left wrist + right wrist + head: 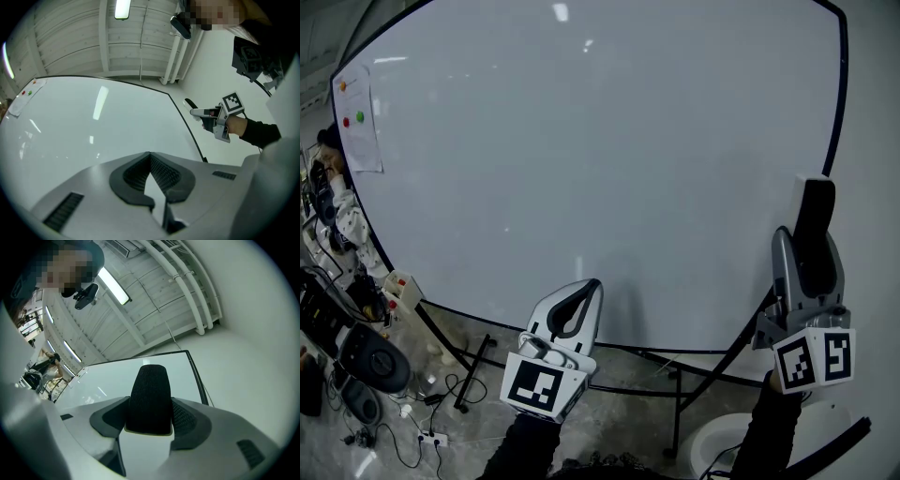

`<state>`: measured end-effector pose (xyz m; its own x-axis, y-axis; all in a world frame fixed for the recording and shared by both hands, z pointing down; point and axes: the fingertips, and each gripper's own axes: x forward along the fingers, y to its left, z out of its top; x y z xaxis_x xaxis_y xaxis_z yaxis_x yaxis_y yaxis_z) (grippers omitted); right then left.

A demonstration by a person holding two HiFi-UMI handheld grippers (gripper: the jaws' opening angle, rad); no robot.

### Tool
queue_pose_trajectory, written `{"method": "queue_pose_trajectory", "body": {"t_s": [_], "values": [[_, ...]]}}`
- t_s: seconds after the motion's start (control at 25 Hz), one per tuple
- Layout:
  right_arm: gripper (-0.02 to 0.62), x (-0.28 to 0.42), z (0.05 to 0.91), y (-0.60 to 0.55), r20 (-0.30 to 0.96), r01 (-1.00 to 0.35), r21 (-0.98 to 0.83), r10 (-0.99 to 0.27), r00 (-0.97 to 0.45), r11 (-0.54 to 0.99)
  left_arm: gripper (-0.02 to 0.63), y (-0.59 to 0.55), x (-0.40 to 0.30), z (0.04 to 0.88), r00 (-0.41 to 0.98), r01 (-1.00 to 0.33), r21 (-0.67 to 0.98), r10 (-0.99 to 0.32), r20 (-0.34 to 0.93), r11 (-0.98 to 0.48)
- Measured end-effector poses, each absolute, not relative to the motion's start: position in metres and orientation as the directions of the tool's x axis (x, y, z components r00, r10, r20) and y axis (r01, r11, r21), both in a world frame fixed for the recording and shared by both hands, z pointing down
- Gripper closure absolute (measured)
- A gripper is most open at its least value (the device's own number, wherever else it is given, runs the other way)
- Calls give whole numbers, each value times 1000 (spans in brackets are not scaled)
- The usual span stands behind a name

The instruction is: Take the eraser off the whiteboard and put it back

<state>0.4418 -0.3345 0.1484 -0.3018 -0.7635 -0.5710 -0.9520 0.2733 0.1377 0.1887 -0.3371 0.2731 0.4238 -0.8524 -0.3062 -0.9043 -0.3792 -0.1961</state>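
Observation:
The eraser point(814, 230), black felt on a white body, stands upright between the jaws of my right gripper point(808, 246), which is shut on it. It is held in front of the whiteboard's point(581, 169) right edge; the left gripper view shows the eraser point(190, 104) off to the right of the black frame, apart from the board. In the right gripper view the eraser point(150, 397) fills the gap of the right gripper point(150, 404). My left gripper point(592, 286) is low before the board's bottom edge, shut with nothing in it point(150, 157).
A paper sheet point(358, 117) with coloured magnets hangs at the board's top left. The board's black stand legs point(478, 370) reach the floor below. Cables, bags and equipment point(356, 356) crowd the floor at left. A white round object point(722, 441) sits low right.

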Motion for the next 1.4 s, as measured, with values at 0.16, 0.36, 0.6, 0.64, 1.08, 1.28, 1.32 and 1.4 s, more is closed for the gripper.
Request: {"method": "queue_pose_trajectory", "body": {"t_s": [0.16,0.36,0.6,0.64,1.08,1.28,1.32,1.4], "values": [[322,430,148,-345,-561,-939,145,-756,-338,312,601,-331,180,273,375,-924,-196,-875,-306,-327],[322,416,152,-353,-542,-907,133,-736,-404,400,601,-318,166,278,306,-946,-202,-905,-295,-254],[322,367,154,-354,-535,-838,128,-674,-509,531,600,-279,122,280,180,-964,-240,-947,-265,-116],[322,359,158,-358,-536,-832,122,-669,-514,541,600,-276,112,285,159,-966,-241,-953,-258,-96],[322,214,159,-350,-533,-786,143,-622,-573,602,600,-248,-12,293,77,-980,-199,-959,-271,-22],[322,151,153,-334,-550,-801,110,-634,-543,589,600,-239,-62,283,135,-975,-208,-948,-288,-76],[322,137,153,-330,-552,-802,110,-635,-540,587,600,-237,-72,283,147,-974,-209,-946,-289,-87],[322,112,153,-323,-553,-805,115,-636,-538,581,601,-235,-92,282,169,-970,-216,-943,-287,-108]]}}
